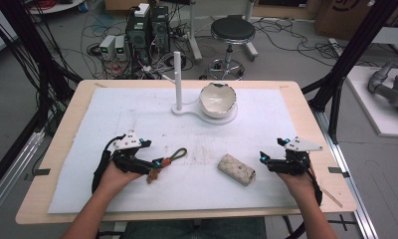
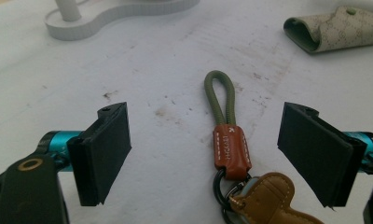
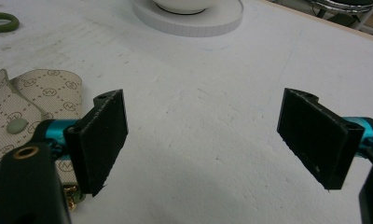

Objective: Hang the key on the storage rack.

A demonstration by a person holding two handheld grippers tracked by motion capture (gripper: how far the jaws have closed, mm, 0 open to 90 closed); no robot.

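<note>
Straddling the keyring (image 2: 231, 154), the left gripper (image 2: 208, 154) is being held wide open, nothing gripped; judged step: closing on the brown sleeve squarely, jaws lowered to the mat (image 1: 137, 114). The right gripper (image 3: 203, 140) is being held level, gaping and empty, beside the pouch (image 3: 33, 100).
</note>
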